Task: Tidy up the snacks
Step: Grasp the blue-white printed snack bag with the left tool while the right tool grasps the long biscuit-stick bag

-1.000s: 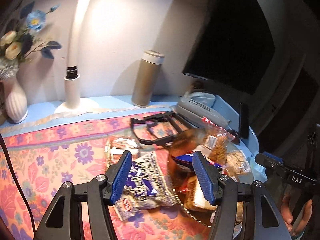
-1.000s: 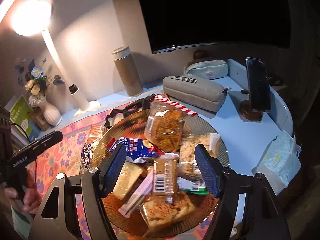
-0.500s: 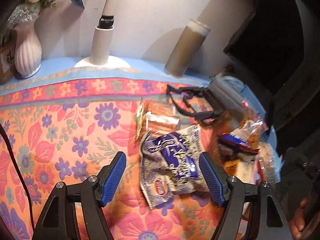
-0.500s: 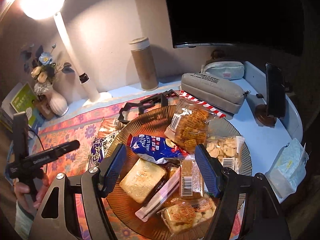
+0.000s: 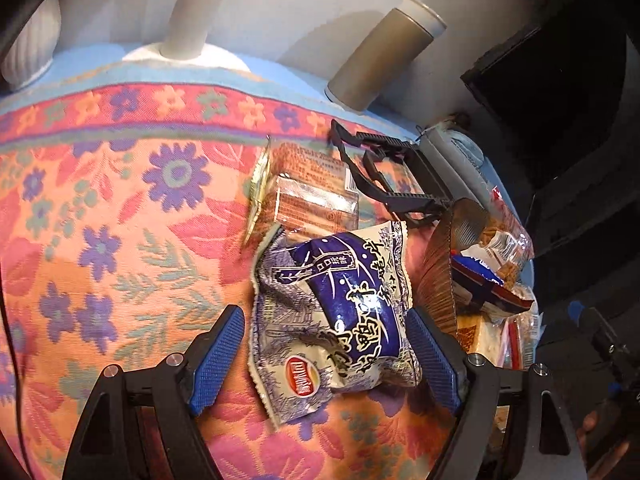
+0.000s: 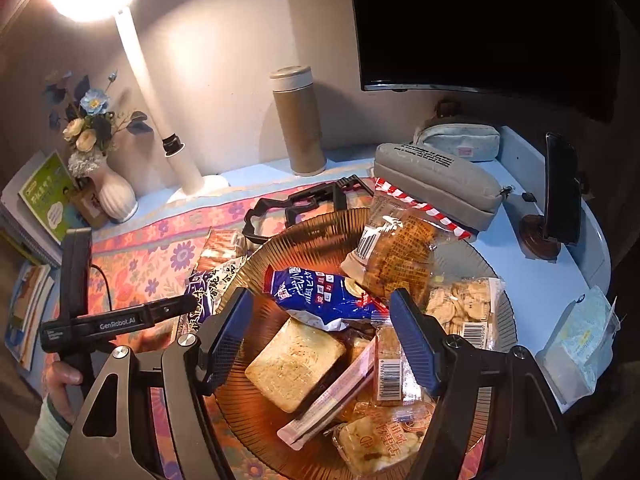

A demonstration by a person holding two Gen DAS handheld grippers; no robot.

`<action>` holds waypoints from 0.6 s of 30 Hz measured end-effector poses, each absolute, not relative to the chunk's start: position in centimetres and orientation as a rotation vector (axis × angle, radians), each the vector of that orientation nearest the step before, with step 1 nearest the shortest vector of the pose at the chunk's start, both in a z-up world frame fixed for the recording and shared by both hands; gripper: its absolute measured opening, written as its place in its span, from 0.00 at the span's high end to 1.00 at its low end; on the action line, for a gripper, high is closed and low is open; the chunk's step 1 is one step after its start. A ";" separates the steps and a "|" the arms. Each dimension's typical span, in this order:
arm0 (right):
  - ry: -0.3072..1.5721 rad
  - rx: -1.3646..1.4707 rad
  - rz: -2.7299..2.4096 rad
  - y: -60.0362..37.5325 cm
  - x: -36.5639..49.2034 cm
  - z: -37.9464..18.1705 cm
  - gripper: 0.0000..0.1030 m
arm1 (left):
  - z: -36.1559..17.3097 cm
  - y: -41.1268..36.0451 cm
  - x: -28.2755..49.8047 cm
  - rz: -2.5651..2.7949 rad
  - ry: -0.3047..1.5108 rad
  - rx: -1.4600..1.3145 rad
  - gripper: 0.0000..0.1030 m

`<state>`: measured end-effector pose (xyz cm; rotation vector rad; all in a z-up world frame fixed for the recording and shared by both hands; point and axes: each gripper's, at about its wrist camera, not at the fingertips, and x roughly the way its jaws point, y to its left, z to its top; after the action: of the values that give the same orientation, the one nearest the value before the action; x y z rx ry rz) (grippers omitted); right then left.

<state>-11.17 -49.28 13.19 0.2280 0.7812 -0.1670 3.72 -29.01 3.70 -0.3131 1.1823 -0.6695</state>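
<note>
A blue-and-white chip bag [image 5: 336, 312] lies on the floral cloth, just left of the amber ribbed plate [image 5: 440, 280]. My left gripper [image 5: 324, 316] is low over it, jaws still opening, the bag between the blue pads [image 5: 216, 360] without being pressed. An orange biscuit packet [image 5: 312, 196] lies behind the bag. In the right wrist view my right gripper [image 6: 320, 320] hovers open over the plate [image 6: 312, 232], which holds several snack packets, among them a blue packet [image 6: 320, 296] and a wrapped bread slice [image 6: 296, 364]. The left gripper's tip [image 6: 176, 308] reaches the chip bag [image 6: 208, 280] there.
A black plastic frame [image 6: 296, 208] lies behind the plate. A thermos [image 6: 298, 120], lamp post [image 6: 176, 148] and flower vase [image 6: 114, 196] stand along the wall. Grey pencil case [image 6: 440, 184], phone on stand [image 6: 562, 192] and tissue pack [image 6: 580, 340] sit at the right.
My left gripper has dropped toward the cloth and widened its jaws, so the chip bag now sits between the pads. The right gripper has drifted a little over the plate.
</note>
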 end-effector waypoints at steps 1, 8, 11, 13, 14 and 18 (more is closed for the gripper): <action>0.783 0.228 -0.168 -49.3 -11.1 13.1 0.32 | 3.5 -29.3 3.8 -0.673 1.191 -0.317 0.22; 0.794 0.237 -0.179 -49.8 -10.8 12.7 0.32 | 2.3 -31.1 3.9 -0.687 1.225 -0.300 0.23; 0.796 0.233 -0.179 -49.7 -10.5 12.6 0.32 | 2.2 -31.5 3.9 -0.672 1.211 -0.266 0.31; 0.797 0.228 -0.174 -49.4 -10.2 12.6 0.32 | 2.3 -31.4 3.8 -0.672 1.209 -0.261 0.38; 0.797 0.225 -0.168 -49.2 -10.0 12.6 0.32 | 2.3 -31.3 3.8 -0.679 1.207 -0.265 0.41; 0.801 0.212 -0.148 -48.0 -9.1 12.7 0.32 | 2.7 -30.3 3.8 -0.673 1.193 -0.257 0.46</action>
<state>-9.05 -48.01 12.65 0.2122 0.8011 -0.1476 3.79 -30.32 2.70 -0.2568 1.1931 -0.6728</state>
